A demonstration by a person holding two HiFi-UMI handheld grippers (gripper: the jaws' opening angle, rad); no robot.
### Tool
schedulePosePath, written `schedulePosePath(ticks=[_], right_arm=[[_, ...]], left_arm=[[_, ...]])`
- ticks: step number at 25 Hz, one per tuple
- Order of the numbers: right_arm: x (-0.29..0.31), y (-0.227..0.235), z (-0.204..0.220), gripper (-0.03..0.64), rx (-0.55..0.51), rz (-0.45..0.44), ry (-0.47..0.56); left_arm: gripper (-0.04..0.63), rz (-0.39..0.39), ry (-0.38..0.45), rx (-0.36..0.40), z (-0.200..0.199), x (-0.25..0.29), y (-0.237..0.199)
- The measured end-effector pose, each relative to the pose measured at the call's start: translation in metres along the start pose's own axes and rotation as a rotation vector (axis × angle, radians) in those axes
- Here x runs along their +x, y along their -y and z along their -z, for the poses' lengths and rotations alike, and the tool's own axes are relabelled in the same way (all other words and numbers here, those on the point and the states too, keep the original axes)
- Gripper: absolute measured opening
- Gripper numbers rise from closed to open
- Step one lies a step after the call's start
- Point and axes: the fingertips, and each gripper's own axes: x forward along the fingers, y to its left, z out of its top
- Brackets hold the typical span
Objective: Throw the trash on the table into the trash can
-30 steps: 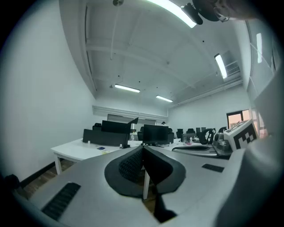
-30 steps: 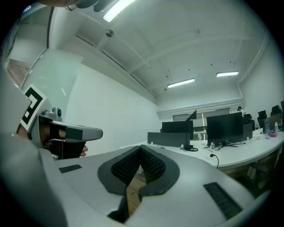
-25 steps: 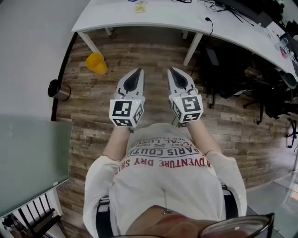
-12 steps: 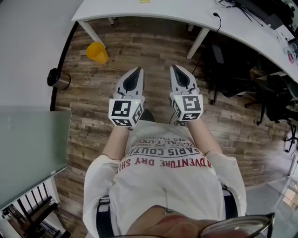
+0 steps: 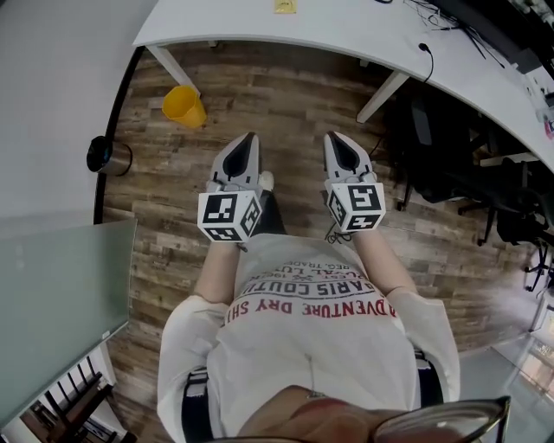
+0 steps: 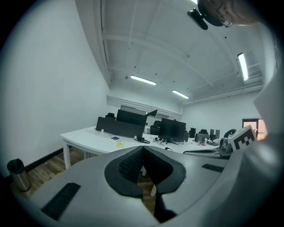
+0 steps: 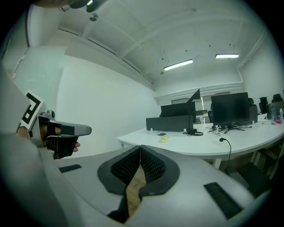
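A small yellow crumpled piece of trash [image 5: 285, 6] lies on the white table [image 5: 346, 35] at the far end of the head view; it also shows as the yellow scrap [image 6: 120, 144] in the left gripper view and the yellow scrap [image 7: 164, 139] in the right gripper view. A yellow trash can [image 5: 184, 106] stands tilted on the wood floor near the table's left leg. My left gripper [image 5: 249, 137] and right gripper [image 5: 336, 138] are held side by side in front of my chest, well short of the table. Both are shut with nothing between the jaws.
A dark metal cylinder bin [image 5: 109, 157] stands by the left wall, seen too as the bin [image 6: 17, 174]. A glass tabletop [image 5: 52, 294] fills the lower left. Black office chairs [image 5: 450, 147] and cables crowd the right. Monitors [image 7: 228, 108] and a divider stand on the table.
The head view has shifted a little, with the table's far edge and the yellow can sliding slightly. A shoe now shows between the grippers. Both grippers stay shut and side by side.
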Motion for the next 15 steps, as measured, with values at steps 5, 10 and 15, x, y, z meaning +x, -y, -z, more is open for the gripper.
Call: schedulePosePath(ticks=[5,10,15], right_arm=[[0.094,0.008,-0.021,0.026,0.01,0.026,-0.031],[0.196,0.013,-0.054,0.026,0.0,0.046,-0.023],[0.277,0.029,-0.073,0.026,0.012,0.091,-0.043]], left_arm=[[0.023,0.023,0.002,-0.01,-0.031,0.07,-0.069],[0.023,0.071,0.013,-0.008,-0.073,0.145,-0.135],[0.023,0.117,-0.008,0.002,-0.096,0.211,-0.185]])
